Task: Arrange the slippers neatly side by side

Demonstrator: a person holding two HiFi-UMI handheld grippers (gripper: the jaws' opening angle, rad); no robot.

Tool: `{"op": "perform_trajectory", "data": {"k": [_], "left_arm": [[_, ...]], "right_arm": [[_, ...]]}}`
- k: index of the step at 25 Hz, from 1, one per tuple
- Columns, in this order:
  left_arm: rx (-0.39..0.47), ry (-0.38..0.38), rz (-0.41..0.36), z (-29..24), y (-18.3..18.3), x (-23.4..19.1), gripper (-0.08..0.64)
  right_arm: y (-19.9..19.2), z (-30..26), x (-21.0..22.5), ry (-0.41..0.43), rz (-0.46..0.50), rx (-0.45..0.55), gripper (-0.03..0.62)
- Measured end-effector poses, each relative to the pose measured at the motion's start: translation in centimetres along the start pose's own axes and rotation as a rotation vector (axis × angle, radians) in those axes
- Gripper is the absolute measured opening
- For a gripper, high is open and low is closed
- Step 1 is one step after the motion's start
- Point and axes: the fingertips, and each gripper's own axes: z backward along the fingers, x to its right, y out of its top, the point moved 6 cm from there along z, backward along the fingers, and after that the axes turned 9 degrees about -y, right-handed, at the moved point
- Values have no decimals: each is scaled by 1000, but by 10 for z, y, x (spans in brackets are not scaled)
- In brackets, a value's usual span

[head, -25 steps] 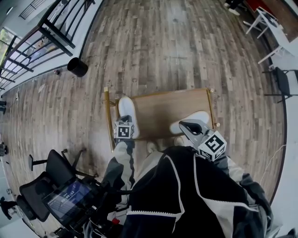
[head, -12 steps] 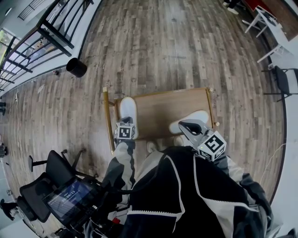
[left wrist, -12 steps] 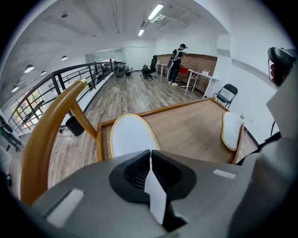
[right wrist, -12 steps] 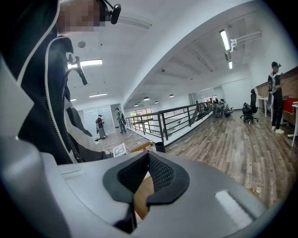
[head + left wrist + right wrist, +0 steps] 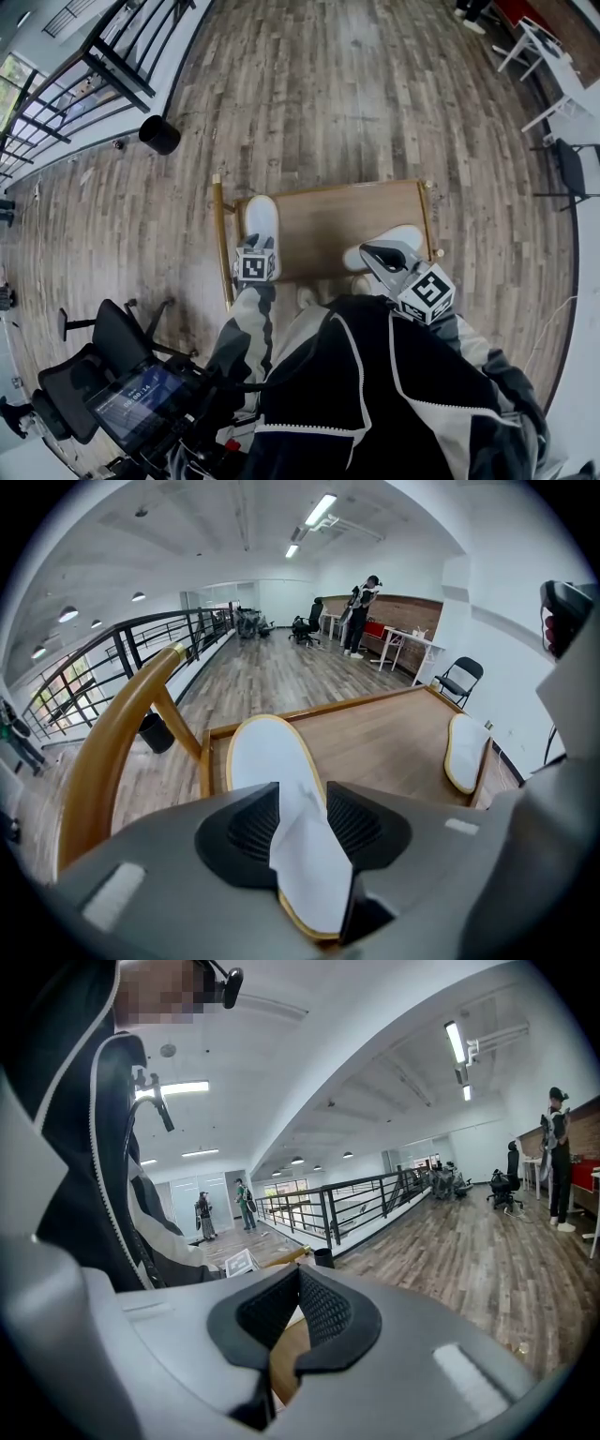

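Note:
Two white slippers with tan edging lie on a low wooden table (image 5: 328, 220). The left slipper (image 5: 260, 217) lies lengthwise at the table's left end, and the other slipper (image 5: 394, 242) lies at the right end, angled. My left gripper (image 5: 255, 247) points down at the left slipper's near end. Its jaws have just been opening, and the slipper's white upper (image 5: 300, 827) still stands between the spread pads. The far slipper (image 5: 466, 750) shows at the right. My right gripper (image 5: 367, 249) hovers beside the right slipper, shut (image 5: 298, 1290) with nothing in it.
The table has a raised wooden rim and a curved wooden rail (image 5: 112, 733) on its left. On the floor stand a black bin (image 5: 157, 134) at the far left and an office chair (image 5: 94, 347) near left. A metal railing (image 5: 94, 56) lines the left; white tables (image 5: 553, 66) stand at the far right.

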Motion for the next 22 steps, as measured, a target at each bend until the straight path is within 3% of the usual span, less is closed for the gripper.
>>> {"op": "perform_trajectory", "data": {"k": [4, 13, 22], "left_arm": [[98, -25, -29, 19, 12, 16, 148], [558, -189, -152, 124, 91, 98, 35], [821, -363, -290, 199, 128, 159, 20]], "right_arm": [[3, -3, -4, 20, 6, 8, 4], [18, -14, -6, 76, 42, 58, 5], [44, -15, -11, 129, 52, 131, 5]]}}
